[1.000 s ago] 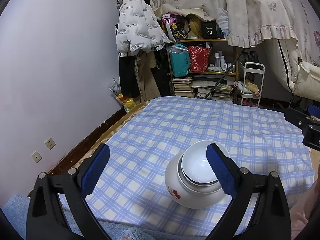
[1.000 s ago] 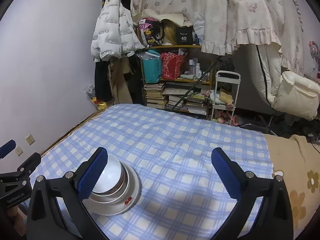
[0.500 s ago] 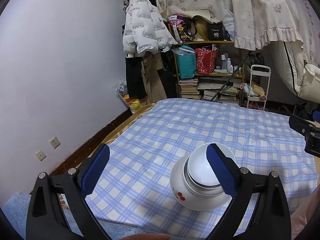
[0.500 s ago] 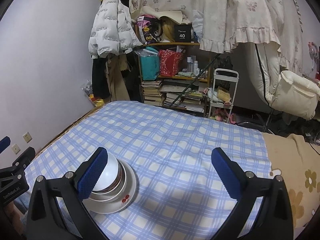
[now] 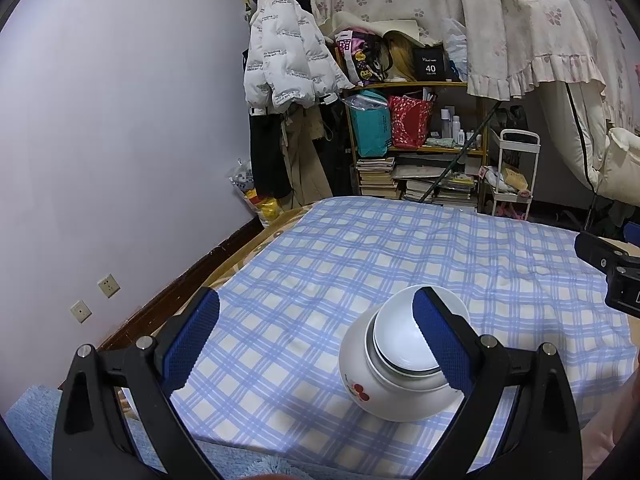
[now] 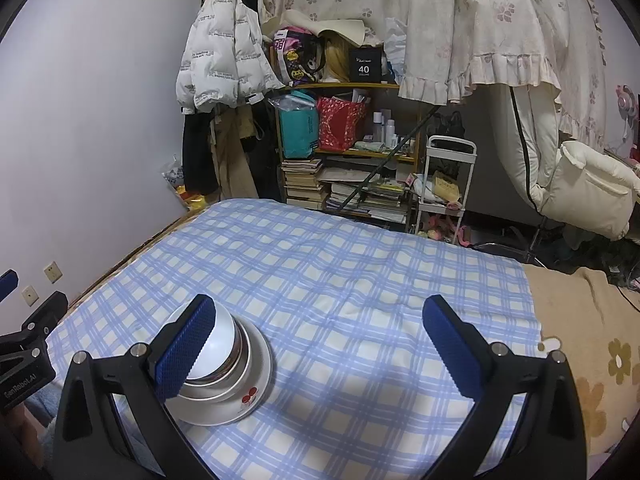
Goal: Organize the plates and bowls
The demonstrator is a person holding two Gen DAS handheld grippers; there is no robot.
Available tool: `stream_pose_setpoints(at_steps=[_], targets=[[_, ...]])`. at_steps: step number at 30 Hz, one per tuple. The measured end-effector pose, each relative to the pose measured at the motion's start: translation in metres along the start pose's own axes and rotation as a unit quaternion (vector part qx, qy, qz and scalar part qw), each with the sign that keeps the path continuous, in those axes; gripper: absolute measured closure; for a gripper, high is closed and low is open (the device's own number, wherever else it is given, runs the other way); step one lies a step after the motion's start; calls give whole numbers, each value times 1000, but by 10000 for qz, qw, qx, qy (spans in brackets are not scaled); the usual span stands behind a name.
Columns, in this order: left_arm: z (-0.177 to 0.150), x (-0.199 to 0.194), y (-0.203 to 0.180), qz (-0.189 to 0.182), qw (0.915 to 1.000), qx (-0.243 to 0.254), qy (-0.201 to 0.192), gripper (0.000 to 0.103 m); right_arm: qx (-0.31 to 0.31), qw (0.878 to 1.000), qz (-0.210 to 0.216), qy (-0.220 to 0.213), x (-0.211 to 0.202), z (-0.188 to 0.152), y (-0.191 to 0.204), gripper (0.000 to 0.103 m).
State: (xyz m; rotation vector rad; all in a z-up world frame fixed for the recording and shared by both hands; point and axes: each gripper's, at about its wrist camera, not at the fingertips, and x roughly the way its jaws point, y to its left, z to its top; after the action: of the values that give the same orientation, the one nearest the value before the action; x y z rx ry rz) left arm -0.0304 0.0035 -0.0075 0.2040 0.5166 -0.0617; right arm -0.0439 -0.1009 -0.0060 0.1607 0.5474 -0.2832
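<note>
A stack of bowls [image 5: 400, 376] sits upside down on the blue-and-white checked cloth [image 5: 360, 264] covering the bed, toward the near edge. The bottom piece is the widest, white with a small red cherry print [image 5: 360, 391] on its side; smaller white bowls sit nested over it, the topmost showing its plain white base, and a dark metallic band shows between two of the layers. Left gripper [image 5: 316, 344] hangs over the near part of the cloth with its blue-padded fingers [image 5: 192, 344] spread wide, nothing between them; its right-hand finger crosses in front of the stack in the left wrist view, but whether it touches the bowls I cannot tell. Right gripper [image 6: 320, 352] is likewise spread wide and holding nothing; its left-hand finger overlaps the stack [image 6: 236, 376] in the right wrist view, contact unclear. The stack lies between the two tools, off to the right of the left one and to the left of the right one. Each gripper's black body shows at the edge of the other's view. Beyond the bed: a wooden shelf [image 5: 416, 152] crammed with books, a teal bag [image 5: 374, 128] and a red bag [image 5: 410, 122], a white puffer jacket [image 5: 288, 64] hanging beside it against the pale wall, flowered fabric [image 5: 520, 20] draped overhead, and a small white cart [image 5: 516, 168] to the right of the shelf.
</note>
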Motion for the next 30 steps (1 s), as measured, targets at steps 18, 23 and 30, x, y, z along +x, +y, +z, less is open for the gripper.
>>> stream_pose_setpoints(at_steps=[18,23,30], targets=[[1,-9,-4,-57,9998,-109,-125,7,-45,10000,-17,15,0,-1,-1,0],[2,-11,-5,-44,9998,-141,-158,7,-53,10000,-15,17,0,-1,-1,0],[2,-12,-4,-17,9998,-144,-141,7,-64,10000,-17,24,0,0,-1,0]])
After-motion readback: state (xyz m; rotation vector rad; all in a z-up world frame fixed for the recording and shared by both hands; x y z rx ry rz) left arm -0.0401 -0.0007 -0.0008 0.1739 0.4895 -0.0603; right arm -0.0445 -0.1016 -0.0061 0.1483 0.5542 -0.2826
